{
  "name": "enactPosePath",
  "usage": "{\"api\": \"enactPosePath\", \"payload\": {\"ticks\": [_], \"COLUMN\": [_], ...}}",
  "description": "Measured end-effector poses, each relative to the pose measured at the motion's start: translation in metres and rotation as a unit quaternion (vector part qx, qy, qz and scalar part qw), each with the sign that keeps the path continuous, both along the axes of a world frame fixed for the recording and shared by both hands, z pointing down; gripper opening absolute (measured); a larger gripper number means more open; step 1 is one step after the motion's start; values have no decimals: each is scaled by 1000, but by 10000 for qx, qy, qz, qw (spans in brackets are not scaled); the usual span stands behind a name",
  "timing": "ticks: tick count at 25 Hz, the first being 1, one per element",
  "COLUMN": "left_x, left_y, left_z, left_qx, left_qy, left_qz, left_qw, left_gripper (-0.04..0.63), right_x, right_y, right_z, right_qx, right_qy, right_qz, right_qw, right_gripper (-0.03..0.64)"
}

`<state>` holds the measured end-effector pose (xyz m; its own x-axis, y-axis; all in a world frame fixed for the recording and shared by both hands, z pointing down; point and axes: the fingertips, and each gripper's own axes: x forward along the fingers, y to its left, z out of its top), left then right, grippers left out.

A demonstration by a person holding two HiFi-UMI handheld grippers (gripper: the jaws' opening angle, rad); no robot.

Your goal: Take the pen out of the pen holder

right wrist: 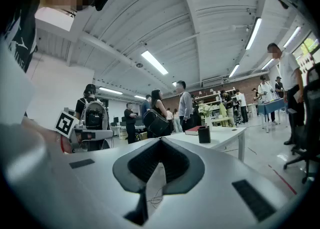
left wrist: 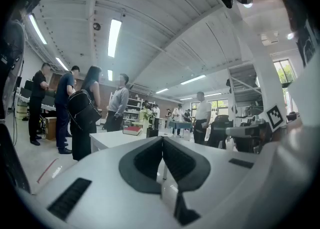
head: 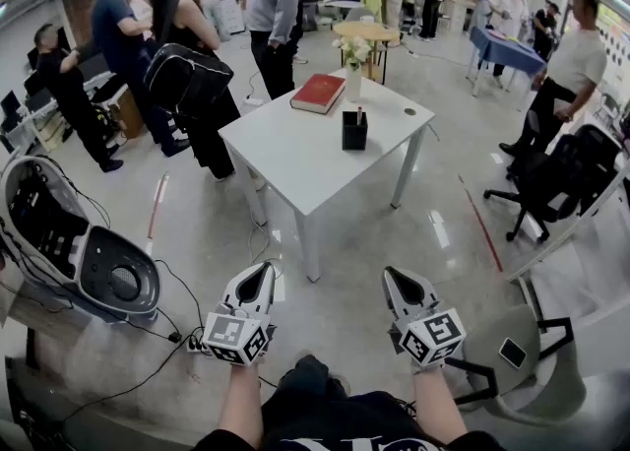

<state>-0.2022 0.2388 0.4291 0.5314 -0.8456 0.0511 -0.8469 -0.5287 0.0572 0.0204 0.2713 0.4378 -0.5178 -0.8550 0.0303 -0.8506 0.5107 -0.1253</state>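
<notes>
black pen holder (head: 354, 131) stands on the white bench (head: 295, 159), well ahead of both grippers, with the pen (head: 358, 111) upright inside it. left gripper (head: 262, 274) and right gripper (head: 396, 278) have jaws together, holding nothing. the right one looks slightly nearer.

A vase (head: 352, 82) and a book (head: 318, 93) stand just beyond the pen holder (head: 354, 131).

White, black-lined left hand-held gripper (head: 268, 268) and right hand-held gripper (head: 390, 272), black-and-white marker cubes (head: 236, 339).
</notes>
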Motion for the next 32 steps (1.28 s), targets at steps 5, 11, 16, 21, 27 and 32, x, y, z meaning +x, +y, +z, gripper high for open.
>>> {"api": "enactPosePath", "payload": {"ticks": [5, 11, 16, 21, 27, 32], "left_x": [2, 7, 11, 22, 30, 34], "left_y": [-1, -5, -17, -42, -92, -139], "left_z": [1, 1, 2, 9, 14, 15], "left_qx": [1, -18, -70, -130, -256, -323], "left_qy": [-1, 64, 87, 79, 82, 54], "left_qz": [9, 35, 61, 181, 297, 362], "left_qw": [10000, 10000, 9999, 9997, 9992, 9988], "left_gripper": [5, 5, 5, 5, 5, 5], "right_x": [3, 10, 19, 36, 45, 49], "right_y": [0, -3, -15, -38, -84, -129], "right_z": [3, 4, 11, 17, 19, 20], "right_qx": [-25, -58, -203, -313, -412, -483], "right_qy": [1, -36, -109, -253, -438, -546], "right_qz": [27, 82, 209, 494, 587, 632], "right_qw": [10000, 9999, 9995, 9980, 9965, 9953], "right_gripper": [9, 9, 9, 18, 101, 135]}}
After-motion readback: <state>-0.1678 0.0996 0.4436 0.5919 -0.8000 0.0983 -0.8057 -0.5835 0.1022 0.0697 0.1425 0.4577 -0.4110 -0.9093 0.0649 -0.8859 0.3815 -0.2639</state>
